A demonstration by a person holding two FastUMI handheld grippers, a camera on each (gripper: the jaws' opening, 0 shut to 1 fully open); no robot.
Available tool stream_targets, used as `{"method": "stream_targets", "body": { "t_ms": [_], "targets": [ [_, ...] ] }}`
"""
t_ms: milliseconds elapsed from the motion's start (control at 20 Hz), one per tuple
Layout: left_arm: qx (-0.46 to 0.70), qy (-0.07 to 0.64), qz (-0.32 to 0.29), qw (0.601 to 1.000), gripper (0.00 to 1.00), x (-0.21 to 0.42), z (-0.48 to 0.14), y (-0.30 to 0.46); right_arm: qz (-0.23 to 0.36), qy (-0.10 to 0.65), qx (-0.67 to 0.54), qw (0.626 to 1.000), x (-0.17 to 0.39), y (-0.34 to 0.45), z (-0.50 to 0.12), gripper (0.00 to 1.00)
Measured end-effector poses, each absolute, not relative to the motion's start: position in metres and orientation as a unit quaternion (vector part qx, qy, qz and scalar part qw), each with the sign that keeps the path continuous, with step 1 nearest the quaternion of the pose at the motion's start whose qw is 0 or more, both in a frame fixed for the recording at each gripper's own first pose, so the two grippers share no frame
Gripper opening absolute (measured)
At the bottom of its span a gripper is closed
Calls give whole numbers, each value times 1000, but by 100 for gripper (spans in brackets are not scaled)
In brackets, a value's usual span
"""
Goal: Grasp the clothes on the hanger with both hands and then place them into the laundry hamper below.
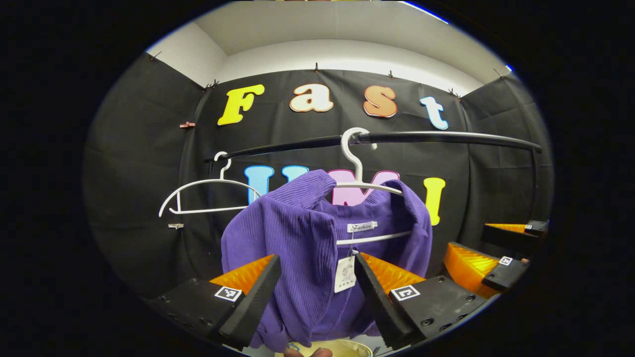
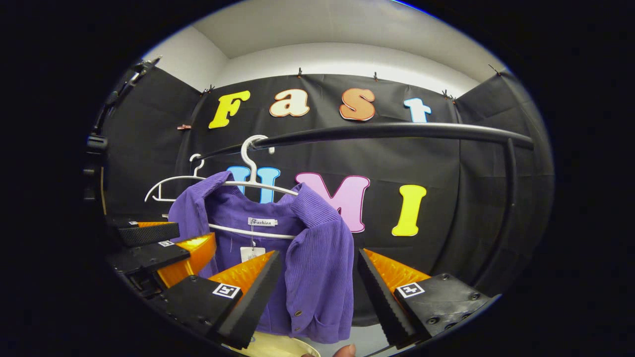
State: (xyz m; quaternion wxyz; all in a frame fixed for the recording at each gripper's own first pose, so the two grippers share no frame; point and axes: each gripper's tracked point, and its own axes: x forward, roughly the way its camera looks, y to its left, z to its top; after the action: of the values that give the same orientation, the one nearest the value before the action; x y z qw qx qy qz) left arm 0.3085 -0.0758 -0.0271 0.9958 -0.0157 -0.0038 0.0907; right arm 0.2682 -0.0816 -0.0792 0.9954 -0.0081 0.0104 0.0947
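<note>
A purple ribbed jacket [image 1: 302, 238] hangs on a white hanger [image 1: 354, 168] hooked over a black rail [image 1: 436, 137]. My left gripper [image 1: 317, 267] is open, its fingers framing the jacket's left front panel and paper tag. My right gripper [image 2: 317, 263] is open too, framing the jacket's [image 2: 317, 253] right front panel below the hanger [image 2: 250, 168]. Each gripper also shows off to the side in the other's view, the right gripper [image 1: 488, 248] and the left gripper [image 2: 186, 238], both open beside the jacket. The pale rim of the laundry hamper [image 1: 342, 347] [image 2: 278, 347] lies below.
An empty white hanger [image 1: 208, 196] [image 2: 166, 186] hangs farther left on the rail [image 2: 397, 131]. The rail bends down into a post [image 2: 506, 198] at the right. A person's fingertip [image 2: 345, 351] shows at the bottom edge.
</note>
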Motion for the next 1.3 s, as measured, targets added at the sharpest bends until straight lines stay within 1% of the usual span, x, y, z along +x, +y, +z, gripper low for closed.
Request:
{"method": "stream_targets", "body": {
  "t_ms": [100,150,200,250,300,350,400,450,500,550,650,700,750,800,850,900,950,1000,1100,1300],
  "targets": [
    [-14,-8,109,994,93,326,-27,-66,102,15,-3,995,278,-76,-86,98],
    [-10,-8,116,993,92,332,-29,-61,104,17,-2,994,284,-72,-89,98],
    [-8,-7,121,993,93,337,-29,-56,109,18,0,994,289,-66,-91,98],
    [-7,-8,125,992,92,338,-30,-52,113,16,1,993,294,-59,-91,98],
    [-6,-11,131,991,93,337,-28,-48,115,15,3,993,300,-55,-93,98],
    [-7,-12,136,991,89,339,-28,-43,114,17,7,993,307,-50,-94,98],
    [-6,-12,140,990,77,338,-30,-41,112,20,13,993,314,-45,-98,98],
    [-5,-10,145,989,72,336,-32,-38,107,22,21,994,321,-42,-101,97],
    [-3,-8,152,988,63,334,-33,-34,98,22,27,995,328,-40,-104,98],
    [-3,-5,157,988,55,332,-35,-31,93,17,29,995,335,-36,-106,98],
    [-7,9,163,987,34,332,-41,-24,79,16,19,997,350,-34,-116,96],
    [-12,22,167,986,28,331,-47,-21,69,20,12,997,356,-36,-124,98],
    [-18,34,169,985,23,332,-52,-19,61,28,6,998,364,-38,-132,97],
    [-23,41,171,984,18,332,-54,-17,64,33,6,997,367,-38,-136,83],
    [-25,42,166,985,14,334,-53,-17,58,34,4,998,370,-42,-137,65],
    [-22,40,155,987,11,335,-50,-19,36,37,-1,999,373,-57,-141,47],
    [-14,39,145,989,10,335,-50,-21,32,38,9,999,372,-66,-145,28],
    [-4,39,140,989,9,334,-50,-21,43,33,21,998,371,-66,-140,10],
    [13,43,139,989,8,332,-50,-15,43,17,-2,999,368,-76,-132,10],
    [7,30,148,989,6,330,-35,-2,4,-38,-44,998,368,-109,-96,10]
  ]
}}
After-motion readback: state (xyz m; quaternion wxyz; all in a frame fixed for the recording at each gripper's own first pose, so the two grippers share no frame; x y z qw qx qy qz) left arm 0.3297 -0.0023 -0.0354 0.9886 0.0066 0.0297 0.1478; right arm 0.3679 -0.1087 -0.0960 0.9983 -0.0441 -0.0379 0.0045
